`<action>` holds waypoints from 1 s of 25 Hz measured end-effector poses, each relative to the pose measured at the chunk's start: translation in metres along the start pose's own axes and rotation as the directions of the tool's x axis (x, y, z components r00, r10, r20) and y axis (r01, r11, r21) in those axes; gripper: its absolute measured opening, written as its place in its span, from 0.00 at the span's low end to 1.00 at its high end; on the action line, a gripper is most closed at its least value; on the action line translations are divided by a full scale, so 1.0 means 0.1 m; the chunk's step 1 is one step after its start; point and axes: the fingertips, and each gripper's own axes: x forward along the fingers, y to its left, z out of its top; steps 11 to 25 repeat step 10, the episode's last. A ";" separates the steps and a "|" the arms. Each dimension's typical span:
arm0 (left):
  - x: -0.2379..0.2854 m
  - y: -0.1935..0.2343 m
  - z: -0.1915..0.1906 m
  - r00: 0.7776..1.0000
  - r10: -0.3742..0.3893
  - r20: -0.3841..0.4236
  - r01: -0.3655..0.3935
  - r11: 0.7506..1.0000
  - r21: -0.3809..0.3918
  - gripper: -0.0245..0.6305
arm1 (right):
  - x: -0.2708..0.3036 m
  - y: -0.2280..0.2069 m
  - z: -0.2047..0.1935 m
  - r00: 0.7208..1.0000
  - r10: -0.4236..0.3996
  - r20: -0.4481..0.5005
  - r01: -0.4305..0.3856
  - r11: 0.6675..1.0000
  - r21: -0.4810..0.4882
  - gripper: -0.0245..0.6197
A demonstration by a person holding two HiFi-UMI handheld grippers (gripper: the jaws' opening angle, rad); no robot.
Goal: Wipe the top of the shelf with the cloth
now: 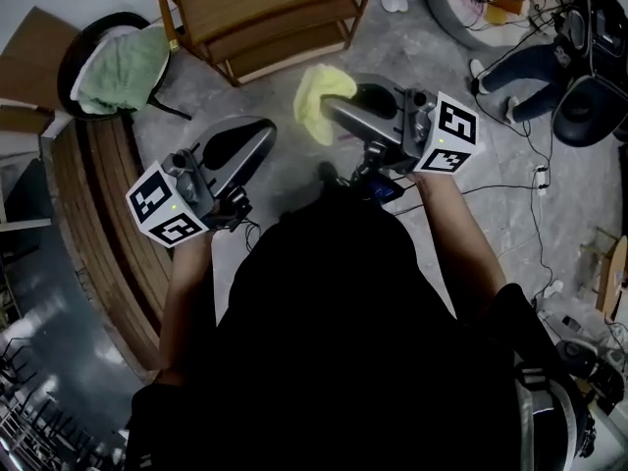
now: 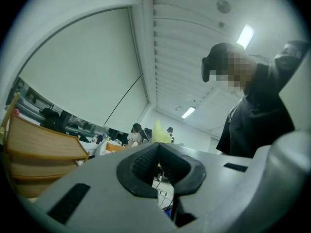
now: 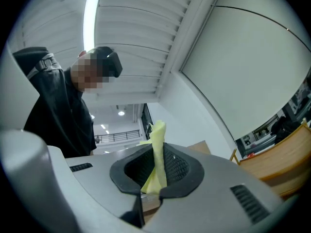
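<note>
Near the wooden shelf (image 1: pixel 265 0), short of its front edge, the right tool (image 1: pixel 343 106) is clamped on the yellow cloth (image 1: pixel 316 101); only a thin fold sits between the jaws, and most of the cloth hangs loose beyond the tips, over the grey floor (image 1: pixel 422 62), not yet on the shelf top; the left tool (image 1: pixel 257 135) hangs beside it with its jaws together on nothing. The likely trouble is that narrow pinch; dragged across the wood, the cloth may pull free; its loose part might also snag on a shelf post.
</note>
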 end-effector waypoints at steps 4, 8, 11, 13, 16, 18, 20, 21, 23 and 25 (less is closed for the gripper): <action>-0.61 -0.25 -0.08 0.999 0.037 0.040 -0.036 0.999 -0.022 0.06 | 0.19 0.42 0.07 0.997 0.077 -0.026 -0.078 0.996 -0.034 0.11; -1.12 -0.39 -0.25 0.995 0.080 0.051 -0.078 0.996 -0.040 0.06 | 0.30 0.81 0.30 0.989 0.133 0.063 -0.131 0.991 -0.033 0.11; -1.34 -0.45 -0.35 0.993 0.103 0.058 -0.099 0.993 -0.058 0.06 | 0.37 0.98 0.30 0.986 0.147 0.082 -0.145 0.989 -0.030 0.11; -1.34 -0.45 -0.35 0.993 0.103 0.058 -0.099 0.993 -0.058 0.06 | 0.37 0.98 0.30 0.986 0.147 0.082 -0.145 0.989 -0.030 0.11; -1.34 -0.45 -0.35 0.993 0.103 0.058 -0.099 0.993 -0.058 0.06 | 0.37 0.98 0.30 0.986 0.147 0.082 -0.145 0.989 -0.030 0.11; -1.34 -0.45 -0.35 0.993 0.103 0.058 -0.099 0.993 -0.058 0.06 | 0.37 0.98 0.30 0.986 0.147 0.082 -0.145 0.989 -0.030 0.11; -1.34 -0.45 -0.35 0.993 0.103 0.058 -0.099 0.993 -0.058 0.06 | 0.37 0.98 0.30 0.986 0.147 0.082 -0.145 0.989 -0.030 0.11; -1.34 -0.45 -0.35 0.993 0.103 0.058 -0.099 0.993 -0.058 0.06 | 0.37 0.98 0.30 0.986 0.147 0.082 -0.145 0.989 -0.030 0.11; -1.34 -0.45 -0.35 0.993 0.103 0.058 -0.099 0.993 -0.058 0.06 | 0.37 0.98 0.30 0.986 0.147 0.082 -0.145 0.989 -0.030 0.11; -1.34 -0.45 -0.35 0.993 0.103 0.058 -0.099 0.993 -0.058 0.06 | 0.37 0.98 0.30 0.986 0.147 0.082 -0.145 0.989 -0.030 0.11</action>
